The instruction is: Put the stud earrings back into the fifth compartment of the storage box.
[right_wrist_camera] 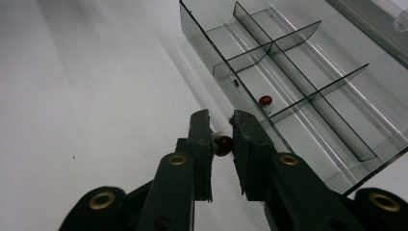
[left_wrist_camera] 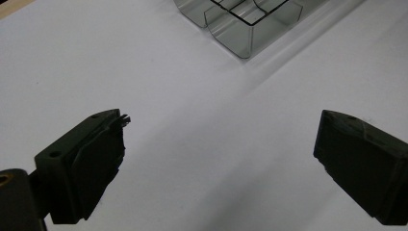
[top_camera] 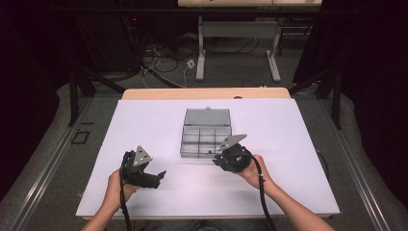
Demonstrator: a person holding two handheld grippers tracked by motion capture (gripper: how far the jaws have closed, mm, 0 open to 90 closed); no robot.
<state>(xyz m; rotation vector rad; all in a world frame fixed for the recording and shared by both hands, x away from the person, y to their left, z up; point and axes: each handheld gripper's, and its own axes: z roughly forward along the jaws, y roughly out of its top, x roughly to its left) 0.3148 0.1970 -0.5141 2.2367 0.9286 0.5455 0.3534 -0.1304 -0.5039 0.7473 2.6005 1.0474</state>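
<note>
While the right gripper (right_wrist_camera: 222,137) pinches a tiny red bead (right_wrist_camera: 223,143) just outside the clear divided box (right_wrist_camera: 308,91) and the left gripper (left_wrist_camera: 219,144) hangs wide open, that thin grip could let it roll away.

left tongs (left_wrist_camera: 219,144): jaws wide apart | right tongs (right_wrist_camera: 222,132): jaws pinched close

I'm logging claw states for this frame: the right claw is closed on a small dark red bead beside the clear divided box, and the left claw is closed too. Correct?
Not quite. The left claw is open, its jaws wide apart over the white table, as the left gripper view shows. The rest holds: the right claw grips the dark red bead beside the clear divided box.
</note>
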